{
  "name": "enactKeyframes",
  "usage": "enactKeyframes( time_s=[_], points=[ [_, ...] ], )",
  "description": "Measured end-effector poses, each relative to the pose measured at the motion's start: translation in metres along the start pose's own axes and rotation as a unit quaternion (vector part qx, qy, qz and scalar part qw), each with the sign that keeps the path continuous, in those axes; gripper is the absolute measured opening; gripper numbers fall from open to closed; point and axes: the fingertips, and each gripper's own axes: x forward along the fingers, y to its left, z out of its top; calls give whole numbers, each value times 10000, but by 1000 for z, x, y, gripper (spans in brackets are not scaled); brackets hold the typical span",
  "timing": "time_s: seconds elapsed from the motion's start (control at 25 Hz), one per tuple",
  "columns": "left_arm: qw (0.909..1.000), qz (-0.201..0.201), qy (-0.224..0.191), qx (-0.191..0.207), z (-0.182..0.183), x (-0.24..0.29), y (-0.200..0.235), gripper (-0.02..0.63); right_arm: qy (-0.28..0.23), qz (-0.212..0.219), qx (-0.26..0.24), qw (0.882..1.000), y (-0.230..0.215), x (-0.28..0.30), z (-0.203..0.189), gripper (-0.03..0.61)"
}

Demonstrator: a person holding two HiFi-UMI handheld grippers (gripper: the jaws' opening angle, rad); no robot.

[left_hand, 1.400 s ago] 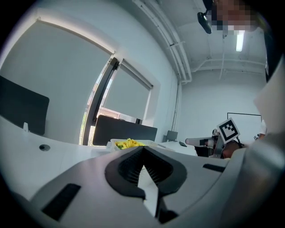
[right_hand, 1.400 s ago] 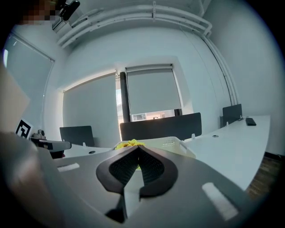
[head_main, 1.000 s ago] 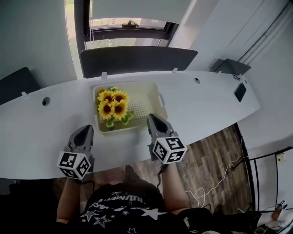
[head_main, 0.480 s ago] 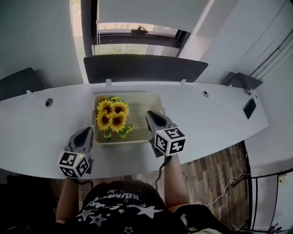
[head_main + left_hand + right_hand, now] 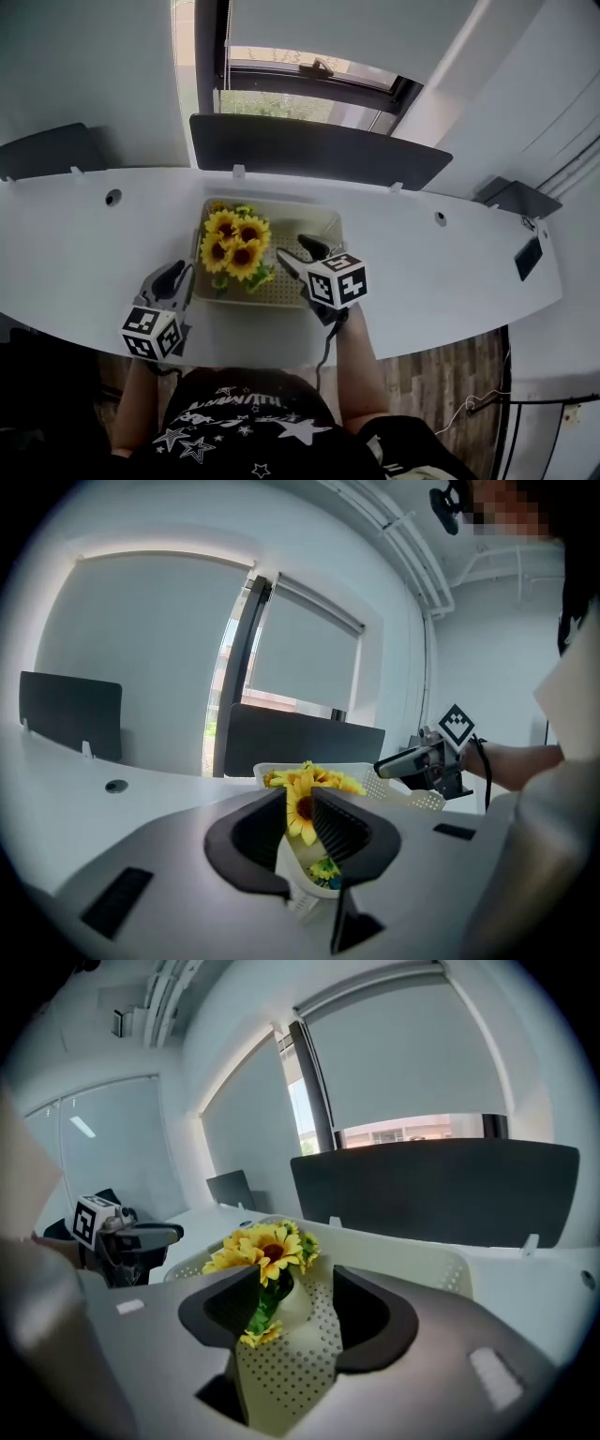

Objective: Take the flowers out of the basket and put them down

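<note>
A bunch of yellow sunflowers (image 5: 236, 246) stands in the left half of a cream perforated basket (image 5: 323, 217) on the white desk. My right gripper (image 5: 298, 253) hovers over the basket's bare right half, just right of the flowers; its jaws are opening with nothing between them. In the right gripper view the flowers (image 5: 262, 1246) lie ahead, slightly left of my right gripper (image 5: 295, 1288). My left gripper (image 5: 178, 275) is outside the basket's near left corner, its jaws opening a little and empty. Past my left gripper (image 5: 298, 803), the left gripper view shows the flowers (image 5: 323, 780).
The curved white desk (image 5: 84, 253) runs left and right, with a dark divider panel (image 5: 319, 150) along its far edge and a window behind. A round cable hole (image 5: 113, 197) is at the left. The person's body stands at the desk's near edge.
My right gripper moved forward from the basket's near right corner to above its floor, and its jaws parted. My left gripper edged toward the basket corner, jaws parting slightly.
</note>
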Motion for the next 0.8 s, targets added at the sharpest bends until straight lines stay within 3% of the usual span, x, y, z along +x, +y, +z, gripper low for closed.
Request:
enactKeyframes(
  time_s=[0.08,0.36,0.56,0.8],
  points=[
    [10000,38,71,-16,-3,3,0,95,254,190,-260,9992,3,11,-8,230],
    [9995,191,242,26,-8,13,2,115,821,504,-764,9924,5,41,-31,238],
    [9988,-2,441,-191,-17,19,10,180,1535,783,-1248,9771,12,60,-54,293],
    [9959,-243,739,-459,-36,27,12,233,1704,1080,-1361,9699,15,78,-65,340]
  ],
)
